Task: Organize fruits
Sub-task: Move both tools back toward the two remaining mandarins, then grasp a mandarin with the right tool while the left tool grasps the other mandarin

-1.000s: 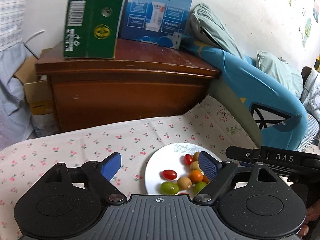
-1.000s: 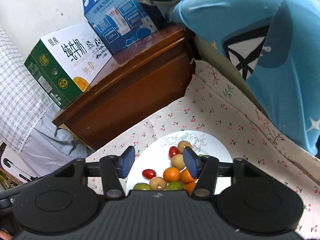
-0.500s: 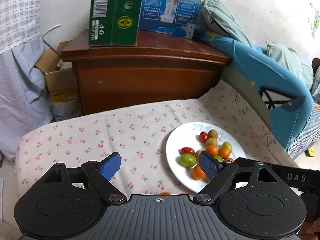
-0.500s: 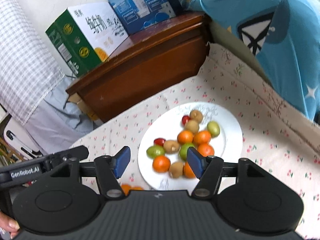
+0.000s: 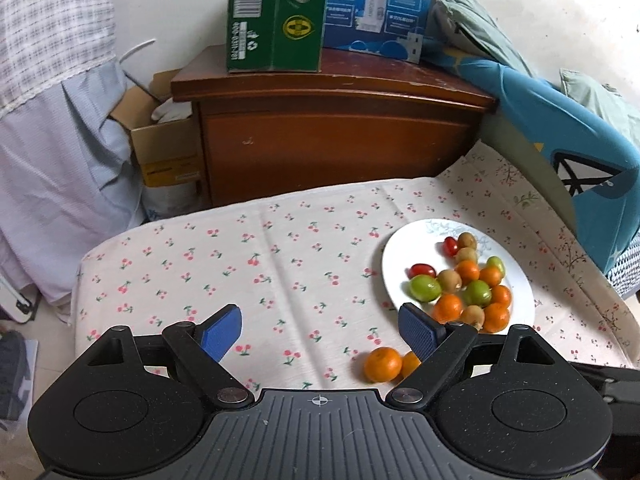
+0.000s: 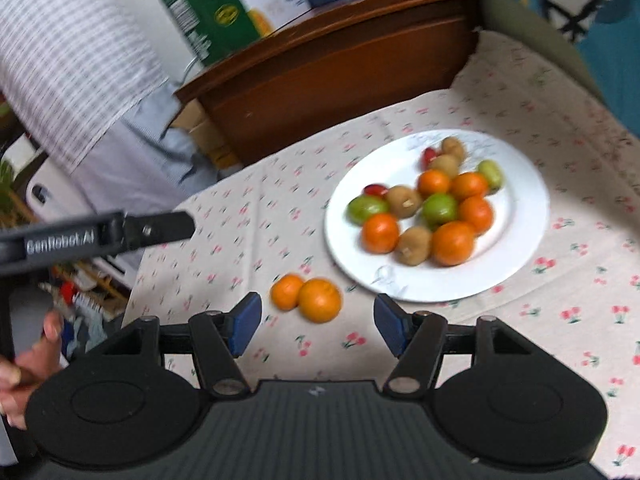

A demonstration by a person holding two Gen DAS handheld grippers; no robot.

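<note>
1. Two loose oranges (image 6: pixel 307 298) sit touching on the cloth (image 6: pixel 240 216), just off the plate (image 6: pixel 520 240) rim nearest you.
2. Your right gripper (image 6: pixel 316 324) is nearer: the pair lies dead ahead, just past its tips.
3. Right jaws apart, empty, recently widened. Left gripper (image 5: pixel 320 326) wide apart, empty; oranges by its right finger.

Your right tongs (image 6: pixel 316 324) stand open above the tabletop (image 6: pixel 580 280), two oranges (image 6: pixel 306 298) just ahead, beside the fruit plate (image 6: pixel 520 248).
</note>
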